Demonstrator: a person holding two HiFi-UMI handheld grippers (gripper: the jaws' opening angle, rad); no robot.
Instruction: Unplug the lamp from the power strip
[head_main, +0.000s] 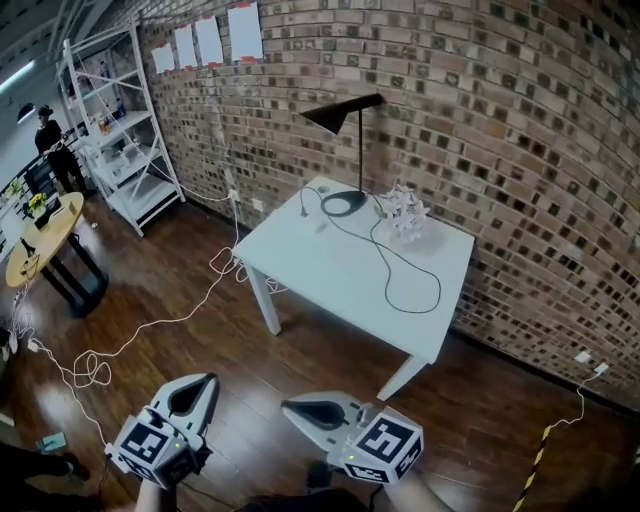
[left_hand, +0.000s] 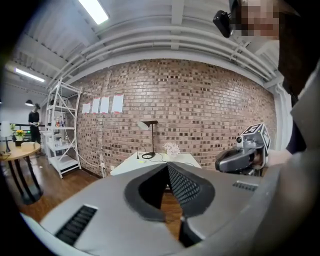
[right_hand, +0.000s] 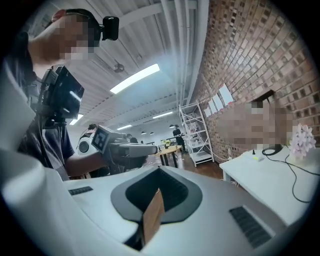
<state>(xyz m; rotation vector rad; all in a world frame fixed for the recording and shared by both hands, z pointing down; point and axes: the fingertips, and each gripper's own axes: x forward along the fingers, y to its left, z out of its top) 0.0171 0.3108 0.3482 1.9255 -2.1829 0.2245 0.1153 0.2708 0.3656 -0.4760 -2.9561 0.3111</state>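
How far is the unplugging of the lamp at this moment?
Done: nothing visible; the lamp stands on the white table, cord looped beside it. In hand: nothing; left tool and right tool are shut, empty, far from the table. Left: the whole unplugging.

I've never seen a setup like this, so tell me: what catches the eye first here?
A black lamp stands on a white table against the brick wall, its cord looping across the tabletop. At the head view's bottom, the left gripper and right gripper, both shut, hang over the wooden floor.
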